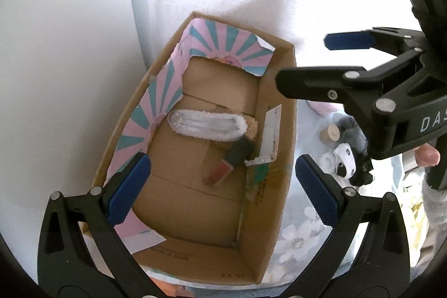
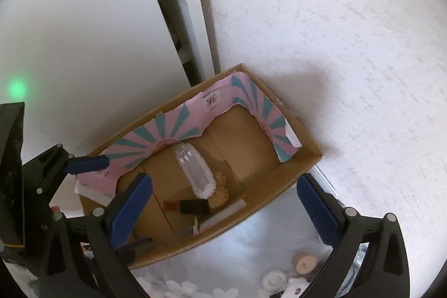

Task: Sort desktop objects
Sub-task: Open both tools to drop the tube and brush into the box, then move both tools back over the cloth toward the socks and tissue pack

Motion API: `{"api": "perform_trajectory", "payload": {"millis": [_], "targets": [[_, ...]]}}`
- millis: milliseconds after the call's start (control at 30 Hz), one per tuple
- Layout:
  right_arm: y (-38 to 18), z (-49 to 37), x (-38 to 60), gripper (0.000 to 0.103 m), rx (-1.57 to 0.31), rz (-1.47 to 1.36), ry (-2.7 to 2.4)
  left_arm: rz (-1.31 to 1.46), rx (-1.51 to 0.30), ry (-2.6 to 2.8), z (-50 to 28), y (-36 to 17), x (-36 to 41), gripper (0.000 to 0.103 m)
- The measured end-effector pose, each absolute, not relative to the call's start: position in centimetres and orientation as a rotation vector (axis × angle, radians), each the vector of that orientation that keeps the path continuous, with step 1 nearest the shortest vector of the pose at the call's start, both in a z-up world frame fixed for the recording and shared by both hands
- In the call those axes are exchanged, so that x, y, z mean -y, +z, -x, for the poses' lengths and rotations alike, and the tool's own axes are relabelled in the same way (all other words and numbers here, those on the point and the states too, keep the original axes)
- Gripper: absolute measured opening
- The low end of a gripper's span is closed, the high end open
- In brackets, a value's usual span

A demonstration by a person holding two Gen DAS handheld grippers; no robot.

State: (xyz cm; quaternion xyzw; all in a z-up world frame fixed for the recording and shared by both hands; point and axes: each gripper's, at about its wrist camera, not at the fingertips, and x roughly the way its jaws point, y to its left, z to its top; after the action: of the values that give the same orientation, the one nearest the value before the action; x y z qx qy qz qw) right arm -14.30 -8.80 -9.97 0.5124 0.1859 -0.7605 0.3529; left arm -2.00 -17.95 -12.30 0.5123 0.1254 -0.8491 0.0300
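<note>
Both tools are hanging over the cardboard box (image 1: 265,217) right now, and both are spread wide with nothing in them. The left tool (image 1: 223,187) sits above the near end of the box, the right tool (image 2: 225,211) over its long side.

The box already holds a white fluffy brush-like thing (image 1: 208,124), a lip gloss tube (image 1: 230,159) with a dark cap, and a white packet (image 1: 271,136) leaning on the side wall. So I'd say sorting is partway done.

What's left is out on the floral cloth over the worktop (image 1: 301,231), just beside the box's right wall: a small beige jar (image 1: 330,133), a little white round container (image 1: 329,161) and a black-and-white plush toy (image 1: 344,160). In the right wrist view the jar (image 2: 305,262) and white container (image 2: 275,279) show up low, near its right finger.

So the key thing: those leftovers lie to the right of the box, on the right tool's side, clearly nearer to it than to the left one. My guess is the right tool goes down and back for the jar. It's stubby and round, so no long axis to line up with.
</note>
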Motion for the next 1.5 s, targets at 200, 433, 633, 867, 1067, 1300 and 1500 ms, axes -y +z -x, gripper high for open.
{"api": "perform_trajectory", "payload": {"millis": [200,433,633,867,1067,1300,1500], "targets": [[-8.1,12.8,5.6,0.103,-0.499,-1.283,-2.068,-1.431,-0.2,-2.564,1.0,-9.6,17.4,0.103],[-4.4,10.1,-1.0,0.103,-0.447,-1.199,-2.223,-1.356,-0.116,-2.639,1.2,-6.5,16.4,0.103],[-1.5,8.4,-7.7,0.103,-0.469,-1.167,-2.376,-1.296,-0.037,-2.794,1.8,-3.1,12.6,0.103],[0.1,6.3,-14.8,0.103,-0.436,-1.176,-2.507,-1.388,-0.021,-2.961,2.6,-2.6,5.9,0.103],[-2.0,5.0,-20.5,0.103,-0.367,-1.259,-2.603,-1.511,0.118,-3.016,2.3,-5.5,0.0,0.101],[-6.3,4.1,-25.6,0.103,-0.315,-1.378,-2.579,-1.709,0.123,-2.97,2.0,-11.4,-3.8,0.091],[-12.0,3.8,-28.6,0.103,-0.31,-1.47,-2.564,-1.657,0.054,-2.914,2.2,-15.7,-5.6,0.091]]}}
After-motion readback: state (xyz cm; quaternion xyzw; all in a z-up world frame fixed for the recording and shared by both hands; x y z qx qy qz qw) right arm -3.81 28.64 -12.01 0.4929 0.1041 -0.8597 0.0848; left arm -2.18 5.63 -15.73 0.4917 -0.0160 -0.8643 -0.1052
